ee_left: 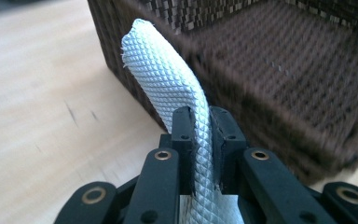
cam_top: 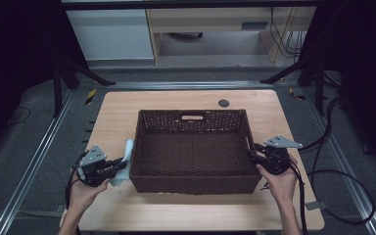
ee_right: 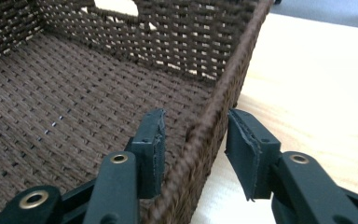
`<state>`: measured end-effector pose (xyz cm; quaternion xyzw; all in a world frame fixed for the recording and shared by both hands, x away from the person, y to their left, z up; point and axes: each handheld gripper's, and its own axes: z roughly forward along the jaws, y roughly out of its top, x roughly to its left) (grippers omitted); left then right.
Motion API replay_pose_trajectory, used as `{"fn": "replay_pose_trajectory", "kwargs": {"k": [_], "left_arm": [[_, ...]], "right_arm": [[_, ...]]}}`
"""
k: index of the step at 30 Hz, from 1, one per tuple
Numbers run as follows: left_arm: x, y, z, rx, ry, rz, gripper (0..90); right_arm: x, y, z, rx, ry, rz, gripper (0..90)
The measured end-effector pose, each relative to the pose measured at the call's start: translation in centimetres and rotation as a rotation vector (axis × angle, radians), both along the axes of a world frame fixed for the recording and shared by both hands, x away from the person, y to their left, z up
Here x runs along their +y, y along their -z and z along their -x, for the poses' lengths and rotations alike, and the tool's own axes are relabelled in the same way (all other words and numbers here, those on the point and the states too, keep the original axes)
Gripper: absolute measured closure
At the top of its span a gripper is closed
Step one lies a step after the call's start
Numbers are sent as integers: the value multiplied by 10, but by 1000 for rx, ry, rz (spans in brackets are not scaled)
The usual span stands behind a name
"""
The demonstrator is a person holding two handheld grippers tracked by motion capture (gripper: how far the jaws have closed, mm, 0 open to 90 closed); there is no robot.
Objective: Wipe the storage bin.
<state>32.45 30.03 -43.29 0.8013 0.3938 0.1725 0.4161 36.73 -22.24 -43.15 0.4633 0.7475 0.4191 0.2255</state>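
Cloth [ee_left: 168, 79] clamped, left gripper [cam_top: 111, 167]; R jaws straddle basket [ee_right: 214, 107].

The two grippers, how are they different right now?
The left gripper is shut on a white textured cloth; the right gripper is open, with the brown wicker basket's rim between its jaws, not pressed. The left one is outside the basket; the right one straddles its wall. Both are black.

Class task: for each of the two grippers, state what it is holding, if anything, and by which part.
The left gripper pinches a white, diamond-textured folded cloth near its lower end. The right gripper holds nothing: its jaws straddle the brown woven basket's side wall without pressing.
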Motion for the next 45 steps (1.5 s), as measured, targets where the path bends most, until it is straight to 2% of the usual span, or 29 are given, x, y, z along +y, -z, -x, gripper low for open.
{"fn": "replay_pose_trajectory", "kwargs": {"k": [3, 4, 8, 12, 16, 18, 21, 24, 28, 34, 37, 41, 45], "left_arm": [[-4, 14, -2, 51, 4, -31, 801], [-4, 14, -2, 51, 4, -31, 801], [-8, 31, -10, 112, 9, -73, 802], [-5, 40, -12, 148, 15, -87, 803], [-2, 39, -11, 145, 16, -73, 803], [-2, 35, -10, 128, 20, -66, 803], [-4, 21, -6, 72, 31, -29, 803], [-6, 12, -3, 34, 38, -12, 804], [-7, 7, 1, 11, 40, -18, 804], [0, -3, 12, -28, 33, 8, 805], [-1, 1, 13, -15, 40, 4, 805], [-9, 15, 9, 39, 48, -36, 805], [-10, 28, 9, 97, 42, -49, 805]], "right_arm": [[0, 1, 0, 11, -10, 0, 609], [1, 0, -1, 20, -13, 2, 623], [1, 0, -3, 34, -13, -4, 632], [1, 0, -3, 40, -13, 7, 640], [3, -1, -3, 42, -11, 23, 654], [3, -1, -3, 43, -11, 24, 659], [3, -1, -3, 45, -6, 23, 674], [4, -1, -2, 43, 4, 28, 684], [4, 0, -2, 43, 7, 20, 685], [3, 0, -3, 43, 5, 22, 686], [3, 0, -3, 44, 5, 13, 686], [2, 1, -4, 43, 5, 5, 687], [2, 1, -3, 44, 12, 2, 691]]}}
